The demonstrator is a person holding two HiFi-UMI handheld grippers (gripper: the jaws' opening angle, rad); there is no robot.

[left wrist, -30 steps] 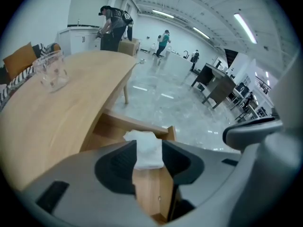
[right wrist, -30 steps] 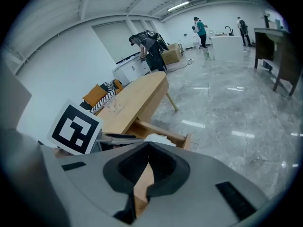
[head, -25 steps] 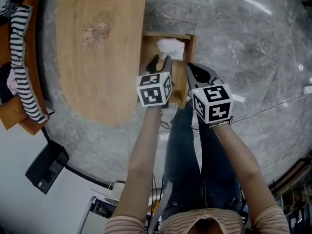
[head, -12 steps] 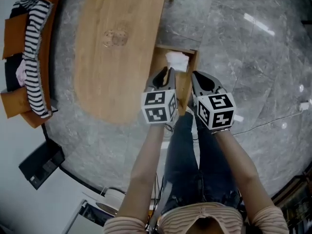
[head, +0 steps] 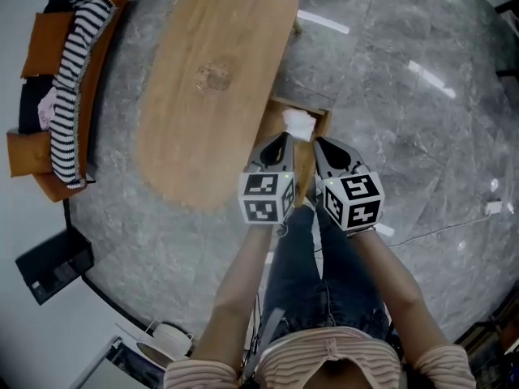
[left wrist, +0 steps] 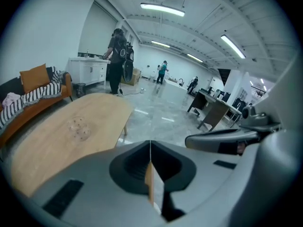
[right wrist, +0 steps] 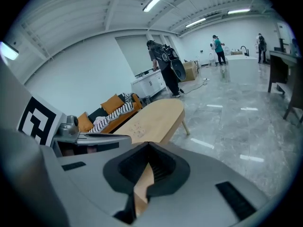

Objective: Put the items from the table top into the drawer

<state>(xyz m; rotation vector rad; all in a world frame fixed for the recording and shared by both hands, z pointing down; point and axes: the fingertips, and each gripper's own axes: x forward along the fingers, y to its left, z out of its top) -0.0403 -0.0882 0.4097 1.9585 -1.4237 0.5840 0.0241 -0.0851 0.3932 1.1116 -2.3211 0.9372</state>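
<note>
An open drawer (head: 323, 123) juts from the worktop's (head: 186, 136) long edge nearest the person, with a crumpled white item (head: 298, 123) at its far end. Both tools hang over the drawer's near end. The left tool's (head: 280, 139) jaws have just been closing and now meet, gripping nothing. The right tool's (head: 319, 143) jaws are together too. A round clear thing (head: 215, 76) lies mid-worktop.

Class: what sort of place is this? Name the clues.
Probably a large open-plan workspace or lab hall: polished grey stone floor, long ceiling strip lights, distant desks, and an orange sofa beside an oval wooden table.
</note>
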